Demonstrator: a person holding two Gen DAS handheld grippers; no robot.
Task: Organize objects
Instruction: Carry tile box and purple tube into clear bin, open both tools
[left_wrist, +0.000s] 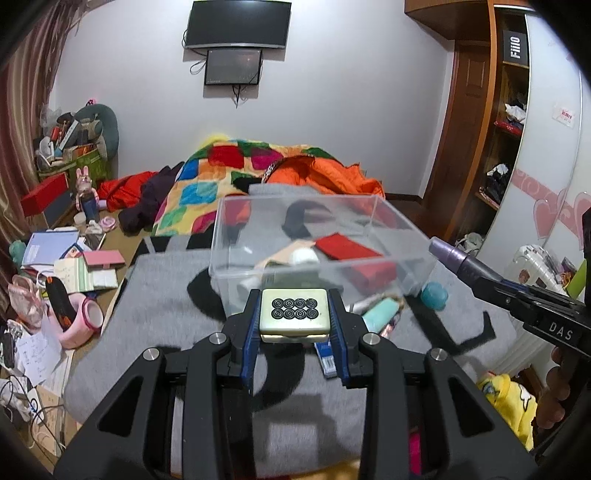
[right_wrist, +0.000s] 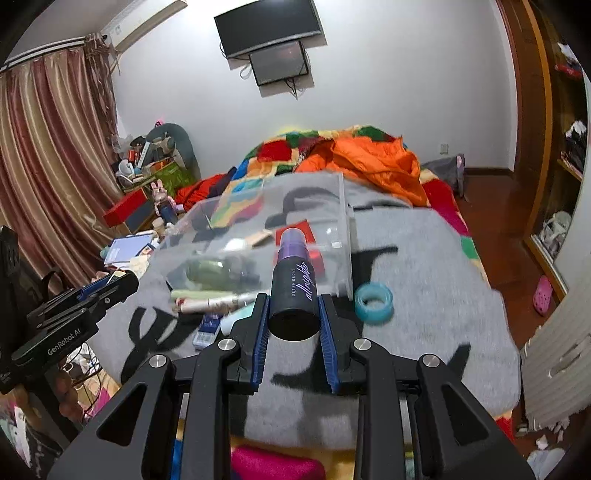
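Your left gripper (left_wrist: 294, 314) is clamped on the mahjong tile (left_wrist: 294, 309), your right gripper (right_wrist: 294, 314) on the spray bottle (right_wrist: 294, 286); both are held above the bed (right_wrist: 424, 258), presumably bound for the clear box (left_wrist: 314, 236).

Cream mahjong tile (left_wrist: 294, 312), eight black circles face up, lower centre of left wrist view; black spray bottle (right_wrist: 294, 286) with purple cap, tilted away, centre of right wrist view; clear plastic box (left_wrist: 402, 216) mid-frame behind tile, holding red pouch (left_wrist: 347, 246) and white cylinder (left_wrist: 305, 256)
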